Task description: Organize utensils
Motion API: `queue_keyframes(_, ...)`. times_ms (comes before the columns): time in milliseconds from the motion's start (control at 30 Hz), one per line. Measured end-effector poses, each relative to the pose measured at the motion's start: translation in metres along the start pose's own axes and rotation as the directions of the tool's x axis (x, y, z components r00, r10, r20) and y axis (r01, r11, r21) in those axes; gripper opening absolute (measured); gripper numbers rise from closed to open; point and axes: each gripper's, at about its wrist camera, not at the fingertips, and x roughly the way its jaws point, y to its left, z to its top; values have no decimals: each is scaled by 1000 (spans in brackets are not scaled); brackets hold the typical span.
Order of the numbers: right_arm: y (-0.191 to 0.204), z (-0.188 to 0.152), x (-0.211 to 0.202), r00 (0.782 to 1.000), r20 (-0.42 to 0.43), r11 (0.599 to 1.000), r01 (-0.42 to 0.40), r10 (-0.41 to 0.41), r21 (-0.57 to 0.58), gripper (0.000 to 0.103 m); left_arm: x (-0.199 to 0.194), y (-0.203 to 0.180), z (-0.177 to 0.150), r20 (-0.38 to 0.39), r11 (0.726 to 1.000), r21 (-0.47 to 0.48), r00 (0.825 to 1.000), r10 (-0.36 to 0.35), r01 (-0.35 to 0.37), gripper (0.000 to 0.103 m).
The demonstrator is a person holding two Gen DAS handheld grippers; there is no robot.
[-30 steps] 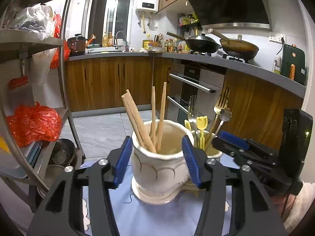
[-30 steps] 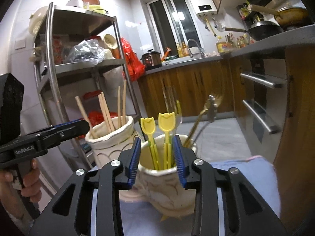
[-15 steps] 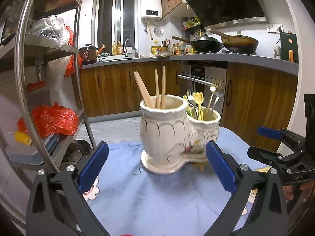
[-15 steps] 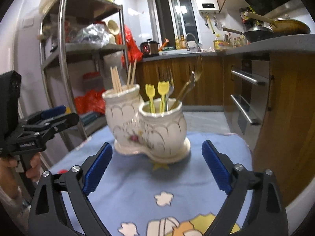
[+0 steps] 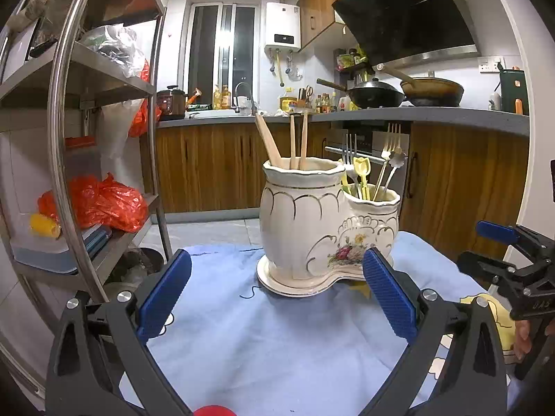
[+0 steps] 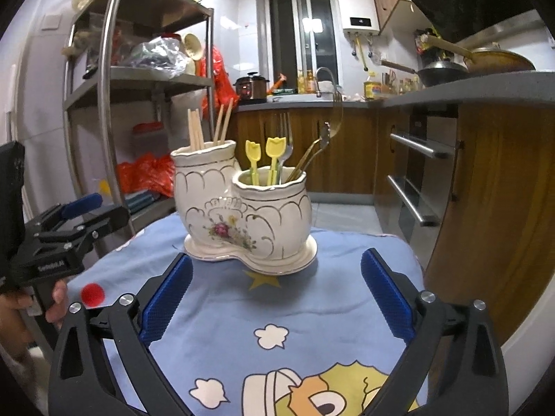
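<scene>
Double ceramic utensil holder (image 5: 326,232) stood on blue cartoon cloth (image 6: 277,312): chopsticks (image 5: 291,142) in taller cup, forks (image 6: 284,145) in shorter. Left gripper (image 5: 277,298) and right gripper (image 6: 275,298) just opened wide, empty, holder beyond fingertips. Best keep clear of the rims.

The left hand-held gripper (image 5: 275,293) gapes before the ceramic utensil holder (image 5: 322,228).

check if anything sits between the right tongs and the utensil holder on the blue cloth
Nothing visible does. The right tongs are open, their jaws having just been opening, with nothing between them. Only bare blue cloth lies between them and the utensil holder. A small red ball sits off to the left, out of the path.
</scene>
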Motion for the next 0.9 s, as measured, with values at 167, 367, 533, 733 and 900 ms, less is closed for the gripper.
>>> queue_keyframes(167, 1, 0, -3, 1000, 17, 1000, 1, -1, -6, 98, 0, -5, 0, 4, 1000, 21, 1000, 3, -3, 98)
queue_keyframes(367, 0, 0, -4, 1000, 16, 1000, 1, -1, -4, 98, -2, -7, 0, 7, 1000, 23, 1000, 9, -9, 98)
queue_keyframes(533, 1, 0, -5, 1000, 21, 1000, 2, -2, -6, 98, -4, -7, 0, 12, 1000, 23, 1000, 10, -10, 98)
queue_keyframes(733, 0, 0, -6, 1000, 29, 1000, 2, -1, -9, 98, -5, -7, -1, 17, 1000, 24, 1000, 19, -19, 98)
queue_keyframes(900, 1, 0, -7, 999, 39, 1000, 5, -4, -13, 98, -5, -5, 0, 19, 999, 22, 999, 27, -27, 98)
